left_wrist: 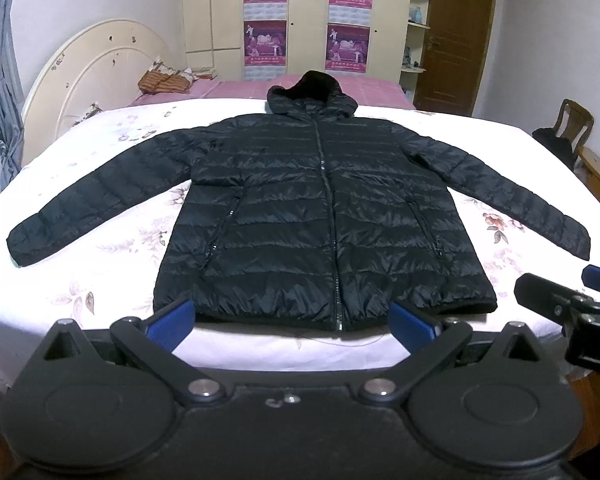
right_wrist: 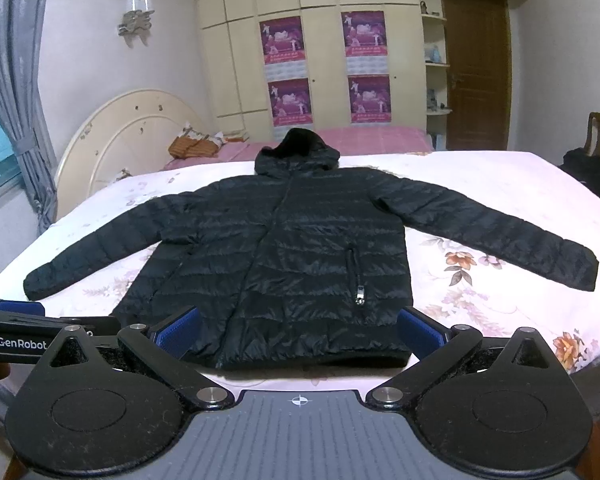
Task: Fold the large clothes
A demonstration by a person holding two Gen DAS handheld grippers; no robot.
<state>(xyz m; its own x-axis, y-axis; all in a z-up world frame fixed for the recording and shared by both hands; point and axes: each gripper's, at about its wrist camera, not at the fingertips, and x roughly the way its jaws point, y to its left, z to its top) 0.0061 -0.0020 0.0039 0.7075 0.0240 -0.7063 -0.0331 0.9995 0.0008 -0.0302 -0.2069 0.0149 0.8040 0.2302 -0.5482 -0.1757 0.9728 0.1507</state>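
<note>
A black quilted hooded jacket (left_wrist: pixel 320 208) (right_wrist: pixel 284 256) lies flat and zipped on the bed, front up, hood at the far end, both sleeves spread out to the sides. My left gripper (left_wrist: pixel 292 320) hovers open just before the jacket's hem, near the zip's bottom, with nothing between its blue pads. My right gripper (right_wrist: pixel 300 336) is also open, over the hem at the jacket's right half, holding nothing. The right gripper (left_wrist: pixel 572 304) shows at the right edge of the left wrist view; the left gripper (right_wrist: pixel 20 320) shows at the left edge of the right wrist view.
The bed carries a white floral sheet (left_wrist: pixel 112 240) (right_wrist: pixel 480 280) with a pink blanket (left_wrist: pixel 236 90) and a brown bag (left_wrist: pixel 160 80) at the far end. A cream headboard (left_wrist: pixel 96 64) stands back left. A wooden chair (left_wrist: pixel 576 120) sits to the right, wardrobes and a door behind.
</note>
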